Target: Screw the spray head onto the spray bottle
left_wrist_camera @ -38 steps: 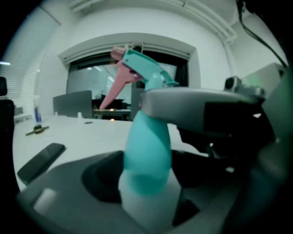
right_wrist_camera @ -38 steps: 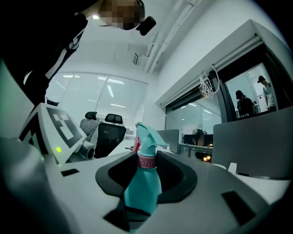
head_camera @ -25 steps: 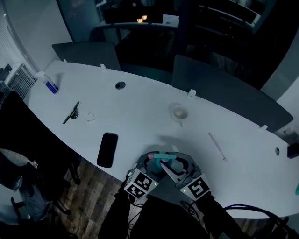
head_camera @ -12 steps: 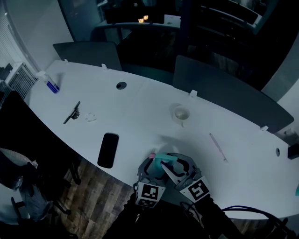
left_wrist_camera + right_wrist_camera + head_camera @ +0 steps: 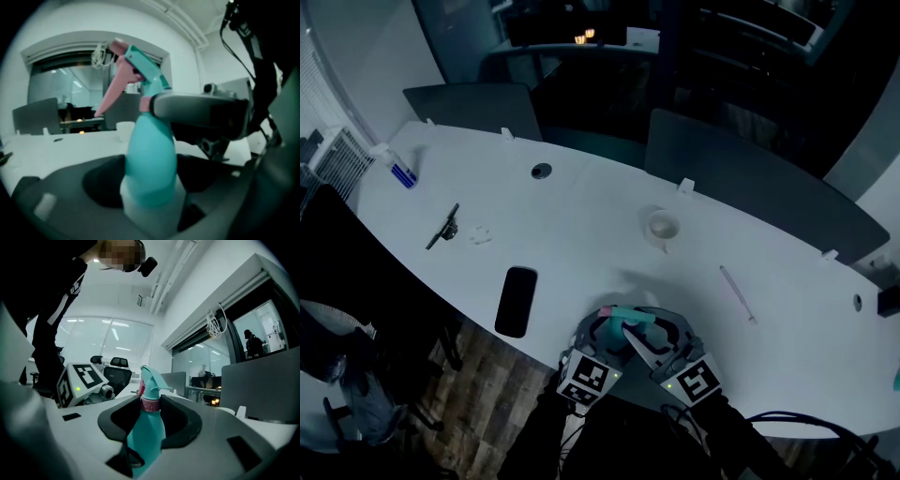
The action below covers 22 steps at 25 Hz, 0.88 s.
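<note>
Teal spray bottle (image 5: 150, 159), pink-and-teal spray head (image 5: 133, 70) on top. Stands upright at the near edge of the white table (image 5: 581, 206), right in front of the person, caught between both grippers. Can't tell whether the base rests on anything.

Right gripper (image 5: 661, 330): pinches the neck at the pink collar (image 5: 151, 404), 1 jaw on each side, pads tight on it. Points about level. Shows in the left gripper view as a grey bar across the neck, just under the trigger.

Left gripper (image 5: 600, 330): wraps the lower body of the bottle, jaws spread wide, pads against the pale bottom part on both sides. Tilts down a little.

Spray head seated on the neck, nozzle toward the left in the head view. How far the thread is turned down: not readable.

Elsewhere on the table, all well apart from the bottle: black phone (image 5: 516, 300) to the left, white cup (image 5: 662, 226) beyond, thin white rod (image 5: 737, 293) to the right, small blue-labelled bottle (image 5: 401, 172) at the far left end.
</note>
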Available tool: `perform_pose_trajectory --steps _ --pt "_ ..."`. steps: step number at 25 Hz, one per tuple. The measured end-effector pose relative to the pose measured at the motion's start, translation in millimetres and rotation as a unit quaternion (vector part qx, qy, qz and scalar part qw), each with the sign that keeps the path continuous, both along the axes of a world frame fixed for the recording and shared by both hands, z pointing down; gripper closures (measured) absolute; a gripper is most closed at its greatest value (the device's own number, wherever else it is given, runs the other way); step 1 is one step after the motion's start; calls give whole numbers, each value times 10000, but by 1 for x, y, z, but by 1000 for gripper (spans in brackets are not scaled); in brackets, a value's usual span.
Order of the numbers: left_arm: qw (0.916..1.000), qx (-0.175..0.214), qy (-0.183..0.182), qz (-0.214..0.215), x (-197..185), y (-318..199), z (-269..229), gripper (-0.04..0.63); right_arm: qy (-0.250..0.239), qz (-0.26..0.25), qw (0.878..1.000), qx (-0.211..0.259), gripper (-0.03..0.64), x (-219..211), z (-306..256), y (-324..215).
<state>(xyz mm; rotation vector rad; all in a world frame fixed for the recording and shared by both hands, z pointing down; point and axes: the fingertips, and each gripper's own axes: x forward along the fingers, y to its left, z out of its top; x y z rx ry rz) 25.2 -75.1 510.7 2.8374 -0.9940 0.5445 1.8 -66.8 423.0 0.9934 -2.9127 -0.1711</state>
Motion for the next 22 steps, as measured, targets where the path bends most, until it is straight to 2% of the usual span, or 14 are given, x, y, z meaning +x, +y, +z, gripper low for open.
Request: perform_pose_trajectory --steps 2,4,6,8,11,13,15,16,18,20,22 --pt "9958 89 117 -905 -2 -2 -1 249 -111 227 9997 -21 477 3 0 0" --pt "9860 43 166 -1656 -3 0 2 249 -231 360 9990 -96 477 6 1 2" --pt "9811 101 148 -1928 -3 2 7 249 -260 361 9989 -142 477 8 3 3" --pt "9869 165 12 -1603 -6 4 8 247 -214 268 9993 -171 477 7 4 4" --pt "9984 -91 4 -554 -13 8 3 229 -130 59 9996 -252 477 4 6 2" --pt "9991 -388 9 198 -11 8 1 230 -124 -49 9995 -281 477 4 5 0" --pt "9968 -410 -172 666 -8 6 2 279 -121 -82 9996 -260 477 5 3 -2" --pt "9966 -365 -228 698 -8 5 2 282 -99 -67 9996 -246 477 5 3 -3" --pt "9986 -265 -206 403 -7 3 1 284 -25 -10 9998 -218 477 5 2 -4" --pt "9994 -180 -142 -254 -10 3 3 285 62 43 9998 -165 477 4 3 -4" --pt "9933 -215 -105 -1133 -13 3 4 285 81 116 9998 -148 477 3 3 -3"
